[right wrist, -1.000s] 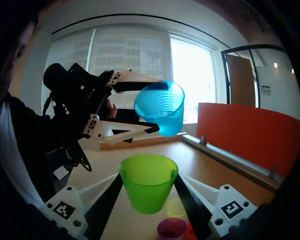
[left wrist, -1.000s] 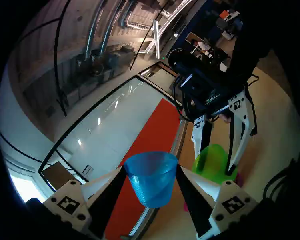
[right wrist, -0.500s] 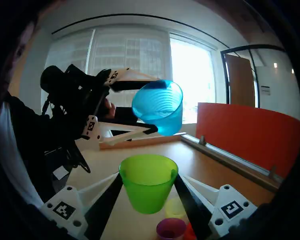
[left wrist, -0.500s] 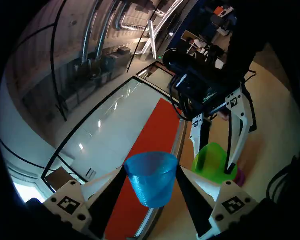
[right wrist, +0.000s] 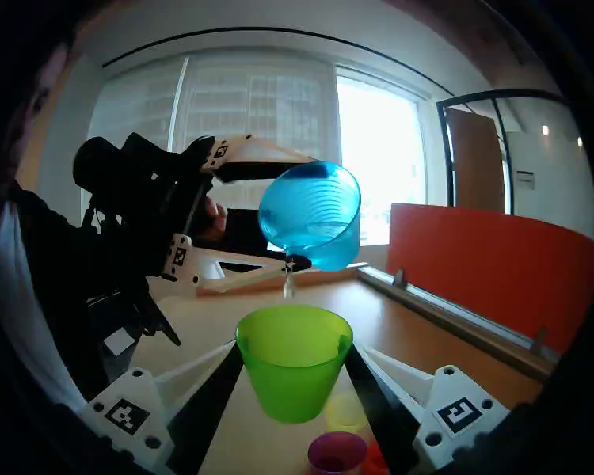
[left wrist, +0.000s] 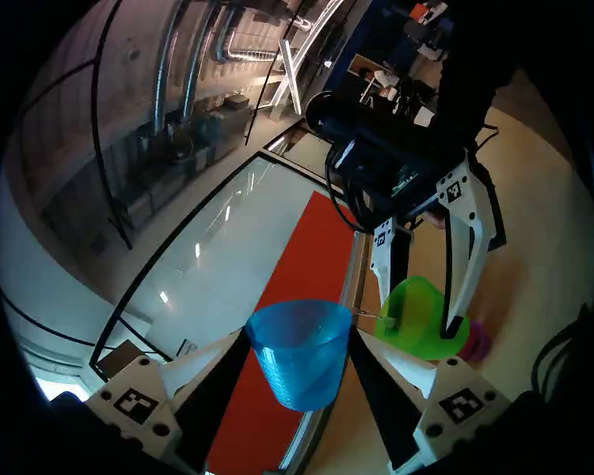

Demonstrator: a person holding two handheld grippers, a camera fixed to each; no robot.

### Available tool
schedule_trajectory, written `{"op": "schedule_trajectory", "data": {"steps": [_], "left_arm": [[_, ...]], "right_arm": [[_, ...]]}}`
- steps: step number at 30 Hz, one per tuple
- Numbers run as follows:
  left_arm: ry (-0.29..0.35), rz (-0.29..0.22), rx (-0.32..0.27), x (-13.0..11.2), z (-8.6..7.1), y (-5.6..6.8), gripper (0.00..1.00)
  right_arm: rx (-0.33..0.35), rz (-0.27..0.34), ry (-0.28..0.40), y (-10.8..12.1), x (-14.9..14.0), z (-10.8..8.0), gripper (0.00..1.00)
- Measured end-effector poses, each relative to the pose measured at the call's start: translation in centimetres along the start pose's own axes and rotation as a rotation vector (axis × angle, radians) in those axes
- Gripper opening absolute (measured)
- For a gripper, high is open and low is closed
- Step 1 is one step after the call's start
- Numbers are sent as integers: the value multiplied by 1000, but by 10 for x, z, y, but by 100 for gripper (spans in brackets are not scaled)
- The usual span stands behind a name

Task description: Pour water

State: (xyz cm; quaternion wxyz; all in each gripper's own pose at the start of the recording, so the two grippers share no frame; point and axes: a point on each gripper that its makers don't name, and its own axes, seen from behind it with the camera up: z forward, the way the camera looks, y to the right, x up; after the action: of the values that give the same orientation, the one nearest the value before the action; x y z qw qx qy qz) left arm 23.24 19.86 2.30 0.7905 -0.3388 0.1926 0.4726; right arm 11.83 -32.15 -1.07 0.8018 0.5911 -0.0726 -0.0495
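Left claw (right wrist: 313,212), raised and rolled, grips the tipped blue cup (right wrist: 311,207) — right claw (right wrist: 294,350), level below, grips the green cup (right wrist: 294,380).

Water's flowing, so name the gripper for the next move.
Left. The left gripper holds the blue cup tilted over the green cup, water trickling; tipping further should continue it. The right gripper only steadies.

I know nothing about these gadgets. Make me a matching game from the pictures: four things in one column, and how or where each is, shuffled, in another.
Things: 1 blue cup; 2 green cup; 3 purple cup; 4 red panel.
States: A standing on the table; B tilted, water dribbling from its rim; C upright beside the table; D held upright under the dribble.
Pairs: 1-B, 2-D, 3-A, 4-C.
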Motion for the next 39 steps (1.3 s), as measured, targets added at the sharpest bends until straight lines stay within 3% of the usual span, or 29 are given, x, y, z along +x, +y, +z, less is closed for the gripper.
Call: {"op": "schedule_trajectory", "data": {"steps": [39], "left_arm": [[5,65,4,7,0,4,88]], "right_arm": [[5,-9,0,-4,1,-2,91]]}}
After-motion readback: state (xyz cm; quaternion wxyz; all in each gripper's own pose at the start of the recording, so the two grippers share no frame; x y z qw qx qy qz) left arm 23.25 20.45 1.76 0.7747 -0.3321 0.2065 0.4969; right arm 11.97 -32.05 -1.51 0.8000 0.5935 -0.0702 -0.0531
